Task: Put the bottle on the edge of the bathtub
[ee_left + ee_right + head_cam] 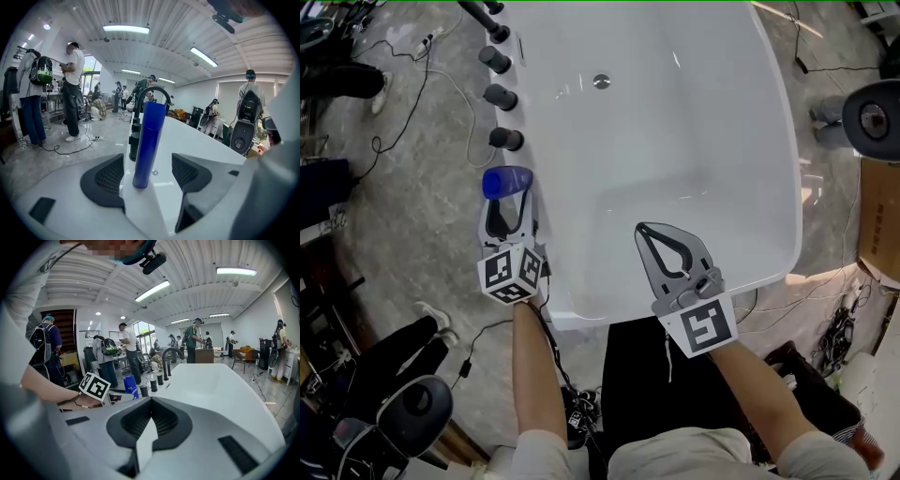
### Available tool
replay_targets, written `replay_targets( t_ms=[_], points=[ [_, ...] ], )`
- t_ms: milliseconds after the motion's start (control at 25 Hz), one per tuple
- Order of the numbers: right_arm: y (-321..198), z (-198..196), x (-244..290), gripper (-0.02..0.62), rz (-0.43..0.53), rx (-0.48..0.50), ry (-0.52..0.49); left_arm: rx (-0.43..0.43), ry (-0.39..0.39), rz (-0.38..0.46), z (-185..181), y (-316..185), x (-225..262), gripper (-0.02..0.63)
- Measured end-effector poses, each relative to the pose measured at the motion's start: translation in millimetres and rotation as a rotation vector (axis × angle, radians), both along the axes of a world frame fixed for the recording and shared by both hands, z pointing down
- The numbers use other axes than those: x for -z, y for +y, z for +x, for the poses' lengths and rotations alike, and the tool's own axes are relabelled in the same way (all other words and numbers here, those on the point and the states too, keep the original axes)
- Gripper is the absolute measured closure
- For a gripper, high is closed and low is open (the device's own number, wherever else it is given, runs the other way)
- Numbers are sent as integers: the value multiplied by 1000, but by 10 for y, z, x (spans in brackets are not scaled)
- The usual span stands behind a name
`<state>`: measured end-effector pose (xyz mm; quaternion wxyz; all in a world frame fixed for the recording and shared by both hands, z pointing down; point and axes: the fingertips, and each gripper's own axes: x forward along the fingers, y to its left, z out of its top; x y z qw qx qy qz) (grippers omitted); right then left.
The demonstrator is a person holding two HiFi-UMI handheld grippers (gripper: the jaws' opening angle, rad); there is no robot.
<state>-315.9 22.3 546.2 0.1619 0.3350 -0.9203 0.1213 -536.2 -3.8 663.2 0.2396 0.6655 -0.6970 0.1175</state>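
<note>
Standing bottle btwn hand-held gripper jaws

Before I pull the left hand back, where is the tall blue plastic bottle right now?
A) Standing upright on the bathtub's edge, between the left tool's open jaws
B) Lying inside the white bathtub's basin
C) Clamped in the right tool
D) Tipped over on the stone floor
A: the tall blue plastic bottle stands upright on the white bathtub's edge, and the jaws of the left tool stand apart on either side without pressing it.
</note>
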Motion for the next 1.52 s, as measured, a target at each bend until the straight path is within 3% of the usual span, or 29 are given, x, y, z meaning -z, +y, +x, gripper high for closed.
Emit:
replay_targets(
  t_ms=[680,760,1040,1160,1520],
  points=[
    [47,-32,455,589,51,95,37,24,42,-31,345,410,393,305],
    [53,-2,523,589,56,95,36,23,37,-33,431,474,471,339],
    [98,115,773,589,81,122,57,52,-27,33,666,628,984,566],
    [101,123,874,589,95,127,57,52,-42,62,760,651,1213,594],
    [237,277,1160,589,67,99,21,22,-96,111,1172,768,1873,595]
  ],
)
